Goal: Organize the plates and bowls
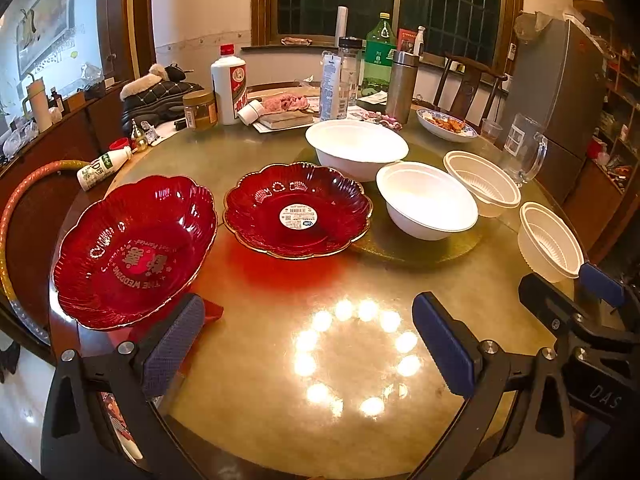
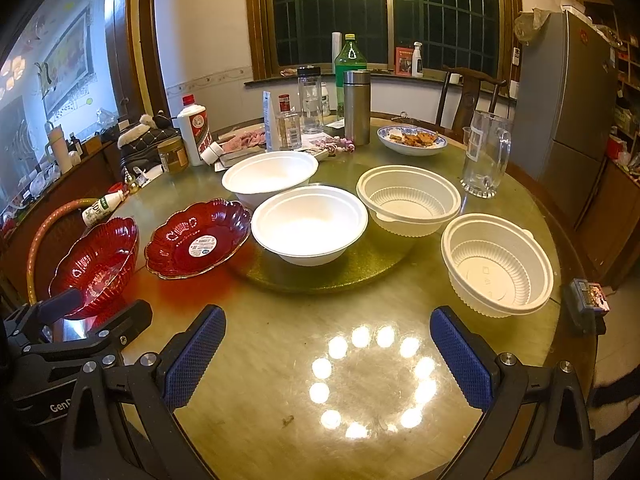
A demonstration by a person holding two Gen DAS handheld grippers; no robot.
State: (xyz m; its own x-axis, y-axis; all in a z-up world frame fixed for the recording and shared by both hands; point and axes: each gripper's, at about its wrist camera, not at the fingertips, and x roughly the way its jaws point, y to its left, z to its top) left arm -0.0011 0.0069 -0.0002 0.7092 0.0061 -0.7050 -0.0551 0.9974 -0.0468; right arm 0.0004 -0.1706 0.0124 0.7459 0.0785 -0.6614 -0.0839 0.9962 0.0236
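Red plate touches left gripper finger.

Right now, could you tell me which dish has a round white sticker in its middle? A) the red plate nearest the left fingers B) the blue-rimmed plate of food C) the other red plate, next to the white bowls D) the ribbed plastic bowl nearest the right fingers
C: the red plate beside the white bowls carries a round white label at its centre, while the nearer red plate shows only printed lettering.

Warm indoor light, lamp-ring glare on table, fisheye-bent edges, sharp focus
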